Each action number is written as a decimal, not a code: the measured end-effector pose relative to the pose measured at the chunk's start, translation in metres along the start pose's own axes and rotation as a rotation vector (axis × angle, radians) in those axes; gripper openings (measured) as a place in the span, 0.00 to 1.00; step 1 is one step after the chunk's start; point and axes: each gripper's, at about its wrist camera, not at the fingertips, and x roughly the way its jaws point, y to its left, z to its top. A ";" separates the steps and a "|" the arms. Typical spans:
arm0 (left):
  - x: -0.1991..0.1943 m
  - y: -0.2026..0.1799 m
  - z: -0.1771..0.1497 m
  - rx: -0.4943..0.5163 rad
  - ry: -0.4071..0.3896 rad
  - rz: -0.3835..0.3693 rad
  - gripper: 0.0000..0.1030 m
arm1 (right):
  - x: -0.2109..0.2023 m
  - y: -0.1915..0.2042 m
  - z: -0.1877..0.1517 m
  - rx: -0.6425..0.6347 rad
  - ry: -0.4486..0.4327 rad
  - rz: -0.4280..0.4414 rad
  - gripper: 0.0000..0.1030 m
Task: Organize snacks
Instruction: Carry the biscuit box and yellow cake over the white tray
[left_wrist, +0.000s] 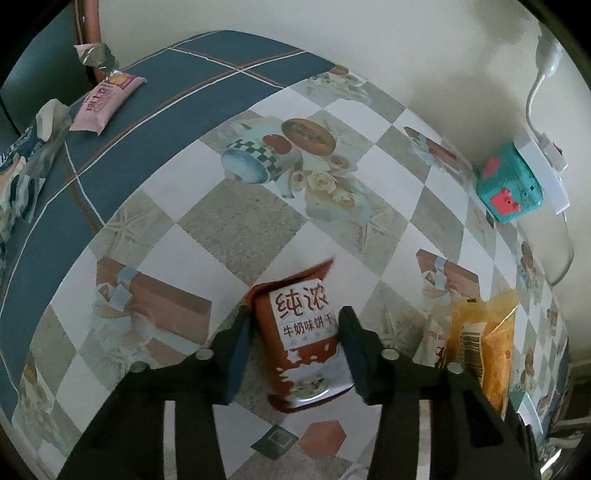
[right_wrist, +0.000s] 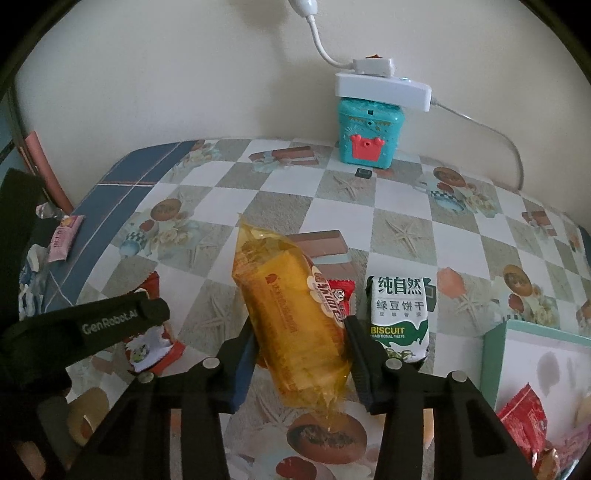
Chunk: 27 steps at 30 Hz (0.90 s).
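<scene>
My left gripper (left_wrist: 295, 343) is shut on a brown milk-biscuit packet (left_wrist: 303, 339), its jaws pressing both sides just above the tablecloth. My right gripper (right_wrist: 299, 354) is shut on a yellow snack packet (right_wrist: 291, 317), which also shows at the right in the left wrist view (left_wrist: 484, 339). A green-and-white biscuit packet (right_wrist: 400, 314) and a small red packet (right_wrist: 341, 291) lie just beyond the right gripper. A pink packet (left_wrist: 105, 99) and a blue-patterned packet (left_wrist: 22, 173) lie at the far left. The left gripper shows in the right wrist view (right_wrist: 122, 321).
A teal-rimmed white box (right_wrist: 535, 354) at the right holds red and pink snack packets (right_wrist: 524, 417). A teal toy box (right_wrist: 369, 133) with a white power strip (right_wrist: 384, 86) on top stands by the wall. The checkered tablecloth (left_wrist: 221, 229) covers the table.
</scene>
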 end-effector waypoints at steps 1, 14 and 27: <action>-0.002 0.001 0.000 0.000 0.000 0.003 0.41 | -0.001 0.000 0.000 0.001 0.001 -0.002 0.45; -0.056 -0.007 -0.006 0.028 -0.041 0.010 0.39 | -0.049 -0.002 0.003 0.006 -0.024 -0.001 0.44; -0.132 -0.018 -0.036 0.038 -0.118 -0.027 0.39 | -0.126 -0.029 -0.005 0.078 -0.071 -0.010 0.44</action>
